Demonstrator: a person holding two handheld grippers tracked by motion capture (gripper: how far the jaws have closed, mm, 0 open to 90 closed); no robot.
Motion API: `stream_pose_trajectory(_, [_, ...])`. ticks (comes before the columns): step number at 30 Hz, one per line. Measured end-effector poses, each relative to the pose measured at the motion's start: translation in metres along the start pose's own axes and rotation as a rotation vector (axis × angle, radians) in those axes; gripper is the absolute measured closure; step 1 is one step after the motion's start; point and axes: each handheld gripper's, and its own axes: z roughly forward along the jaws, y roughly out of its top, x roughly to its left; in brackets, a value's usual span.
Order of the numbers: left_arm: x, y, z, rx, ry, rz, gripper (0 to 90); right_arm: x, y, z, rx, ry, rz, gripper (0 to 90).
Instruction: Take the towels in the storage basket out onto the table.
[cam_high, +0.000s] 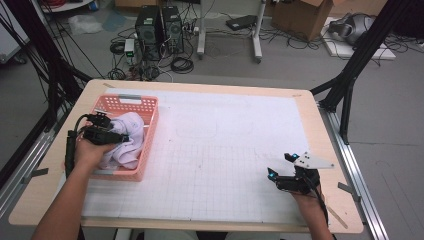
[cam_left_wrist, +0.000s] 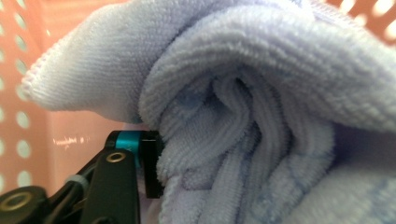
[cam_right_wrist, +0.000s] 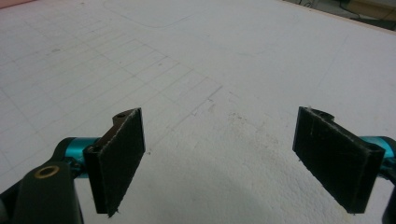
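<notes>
We see the pink basket (cam_high: 145, 150) near the table's (cam_high: 310, 125) left edge, with the wide white mat (cam_high: 225, 145) bare to its right. Our left gripper (cam_high: 107, 131) is down in the basket, its jaws clamped on a fold of the pale towel (cam_left_wrist: 243, 121). Our right gripper (cam_right_wrist: 219, 163) rests gaping over bare mat, touching nothing.

right gripper (cam_right_wrist: 219, 158) – jaws wide apart | over white gridded mat (cam_right_wrist: 196, 56) – nothing between
</notes>
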Motion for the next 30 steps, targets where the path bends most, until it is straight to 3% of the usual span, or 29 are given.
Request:
stream_pose_trajectory(1, [0.0,0.0,0.0,0.0,0.0,0.0,49.0,0.0,0.0,0.0,0.0,0.0,0.0,16.0])
stream_pose_trajectory(2, [0.002,0.0,-0.004,-0.045,0.001,-0.015,50.0,-0.001,0.0,0.0,-0.002,-0.005,0.005,16.0])
stream_pose_trajectory(3, [0.002,0.0,-0.004,-0.045,0.001,-0.015,50.7,-0.001,0.0,0.0,-0.002,-0.005,0.005,16.0])
stream_pose_trajectory(4, [0.004,0.0,-0.009,-0.09,0.0,-0.015,51.0,-0.001,0.0,-0.001,-0.002,-0.005,0.003,16.0])
stream_pose_trajectory(5, [0.004,0.0,-0.009,-0.09,0.0,-0.015,51.1,-0.001,0.0,-0.001,0.0,-0.004,0.005,16.0])
stream_pose_trajectory(6, [0.006,-0.001,-0.015,-0.148,-0.006,-0.014,51.1,0.0,0.0,-0.001,0.002,-0.003,0.009,16.0])
stream_pose_trajectory(7, [0.006,-0.001,-0.015,-0.148,-0.006,-0.014,51.1,0.0,-0.001,-0.001,0.001,-0.005,0.006,16.0])
stream_pose_trajectory(8, [0.007,-0.001,-0.022,-0.204,-0.008,-0.011,51.1,0.0,-0.001,-0.001,0.005,-0.002,0.009,16.0])
stream_pose_trajectory(9, [0.007,-0.001,-0.022,-0.204,-0.008,-0.011,51.1,0.0,-0.001,-0.001,0.005,-0.002,0.009,16.0])
stream_pose_trajectory(10, [0.008,-0.002,-0.028,-0.256,-0.017,0.001,51.1,0.0,-0.001,0.0,0.005,-0.003,0.007,16.0])
stream_pose_trajectory(11, [0.008,-0.002,-0.028,-0.256,-0.017,0.001,51.0,0.0,-0.001,0.0,0.004,-0.002,0.006,16.0])
stream_pose_trajectory(13, [0.01,-0.004,-0.039,-0.357,-0.02,0.016,51.0,0.0,-0.001,0.0,0.006,-0.002,0.007,16.0])
stream_pose_trajectory(15, [0.011,-0.005,-0.041,-0.384,-0.02,0.02,50.9,0.0,-0.001,0.0,0.004,-0.003,0.007,16.0])
stream_pose_trajectory(16, [0.012,-0.006,-0.048,-0.447,-0.022,0.028,50.9,0.0,0.0,0.0,0.003,-0.002,0.007,16.0])
stream_pose_trajectory(17, [0.012,-0.006,-0.048,-0.447,-0.022,0.028,50.9,0.0,-0.001,0.0,0.004,-0.003,0.007,16.0])
stream_pose_trajectory(18, [0.014,-0.008,-0.053,-0.51,-0.028,0.042,50.8,0.0,0.0,0.0,0.004,-0.002,0.008,16.0])
stream_pose_trajectory(19, [0.014,-0.008,-0.053,-0.51,-0.028,0.042,50.8,0.0,-0.001,0.0,0.005,-0.002,0.008,16.0])
stream_pose_trajectory(20, [0.015,-0.011,-0.058,-0.557,-0.037,0.063,50.7,0.0,-0.001,0.0,0.004,-0.003,0.006,16.0])
stream_pose_trajectory(21, [0.015,-0.011,-0.058,-0.557,-0.037,0.063,50.6,0.0,-0.001,0.0,0.004,-0.003,0.005,16.0])
stream_pose_trajectory(22, [0.015,-0.013,-0.061,-0.601,-0.051,0.077,50.6,0.0,-0.001,0.0,0.004,-0.002,0.006,16.0])
stream_pose_trajectory(23, [0.015,-0.013,-0.061,-0.601,-0.051,0.077,50.6,0.0,-0.001,0.0,0.004,-0.002,0.006,16.0])
stream_pose_trajectory(24, [0.016,-0.016,-0.063,-0.639,-0.065,0.082,50.5,0.0,-0.001,0.0,0.005,-0.002,0.008,16.0])
stream_pose_trajectory(25, [0.016,-0.016,-0.063,-0.639,-0.065,0.082,50.5,0.0,-0.001,0.0,0.005,-0.002,0.008,16.0])
stream_pose_trajectory(28, [0.014,-0.02,-0.068,-0.713,-0.105,0.097,50.5,0.001,0.0,0.0,0.003,0.0,0.007,16.0])
stream_pose_trajectory(29, [0.014,-0.02,-0.068,-0.713,-0.105,0.097,50.5,0.001,0.0,0.0,0.003,0.0,0.007,16.0])
stream_pose_trajectory(30, [0.012,-0.02,-0.071,-0.745,-0.115,0.121,50.4,0.0,0.0,0.0,0.002,-0.001,0.001,16.0])
